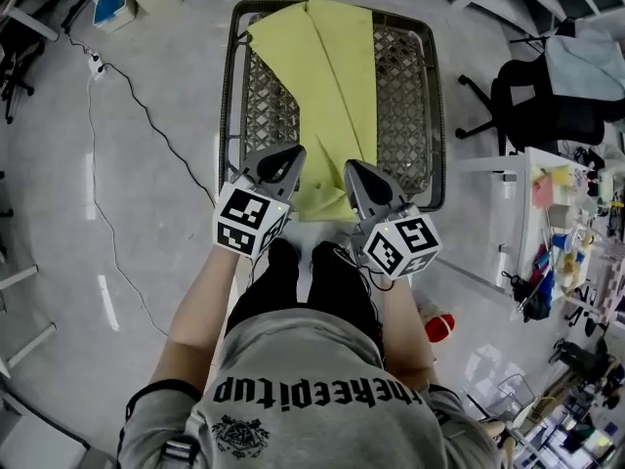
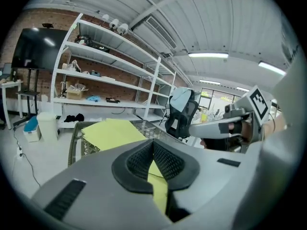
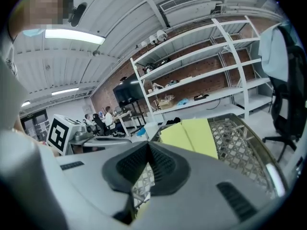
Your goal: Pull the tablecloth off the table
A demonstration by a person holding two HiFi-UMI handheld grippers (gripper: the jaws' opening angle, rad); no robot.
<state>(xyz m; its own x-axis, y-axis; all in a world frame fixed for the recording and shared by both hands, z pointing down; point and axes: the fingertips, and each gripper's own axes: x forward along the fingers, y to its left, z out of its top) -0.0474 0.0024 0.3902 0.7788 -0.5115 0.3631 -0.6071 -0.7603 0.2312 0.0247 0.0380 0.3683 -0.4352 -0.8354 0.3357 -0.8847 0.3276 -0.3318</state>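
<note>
A yellow-green tablecloth (image 1: pixel 337 76) lies bunched in a long strip down the middle of a dark lattice-top table (image 1: pixel 230 86). Its near end hangs at the table's front edge. My left gripper (image 1: pixel 293 154) is shut on that near end at the left. In the left gripper view a strip of tablecloth (image 2: pixel 160 186) runs down between the closed pads of the left gripper (image 2: pixel 153 143). My right gripper (image 1: pixel 354 169) is shut at the cloth's near right corner. In the right gripper view, the right gripper (image 3: pixel 147 145) shows a sliver of yellow below its closed pads, with the tablecloth (image 3: pixel 192 133) beyond.
I stand at the table's near end, legs (image 1: pixel 312 281) close to it. A black office chair (image 1: pixel 532 101) and a cluttered white desk (image 1: pixel 557 213) are to the right. A cable (image 1: pixel 127 96) runs over the floor at left. White shelving (image 2: pixel 105 75) stands behind the table.
</note>
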